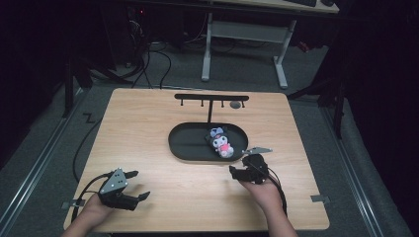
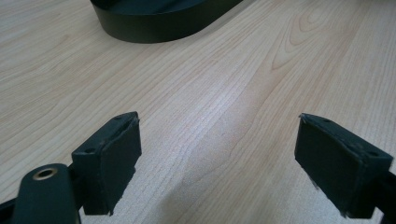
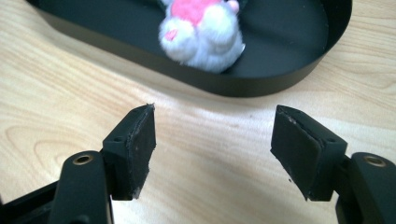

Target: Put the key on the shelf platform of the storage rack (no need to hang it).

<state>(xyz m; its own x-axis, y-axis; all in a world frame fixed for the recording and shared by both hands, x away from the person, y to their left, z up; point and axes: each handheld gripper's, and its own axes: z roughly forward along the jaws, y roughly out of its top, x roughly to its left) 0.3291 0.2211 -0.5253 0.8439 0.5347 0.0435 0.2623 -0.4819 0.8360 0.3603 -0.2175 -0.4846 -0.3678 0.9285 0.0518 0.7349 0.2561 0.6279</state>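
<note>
Both your grippers stand released over bare pale woodgrain: left gripper [image 2: 218, 163] well back, right gripper [image 3: 212, 149] just before the smooth black oval tray [image 3: 261, 84], where the fluffy white-and-pink plush toy [image 3: 203, 39] lies.

In the right gripper view the plush toy [image 3: 201, 32] is cut off by the top edge: its head and upper body lie outside the picture, and only the white lower part with pink patches is visible. The black tray [image 3: 261, 84] is cropped at the top and left edges there. In the left gripper view just one curved end of the tray [image 2: 154, 28] enters at the top edge. In the high view the toy [image 1: 221, 140] is too small for its features to be read, and the small grey thing [image 1: 235, 104] by the black rack [image 1: 211, 98] cannot be identified. The person's forearms are cut off by the bottom edge.
</note>
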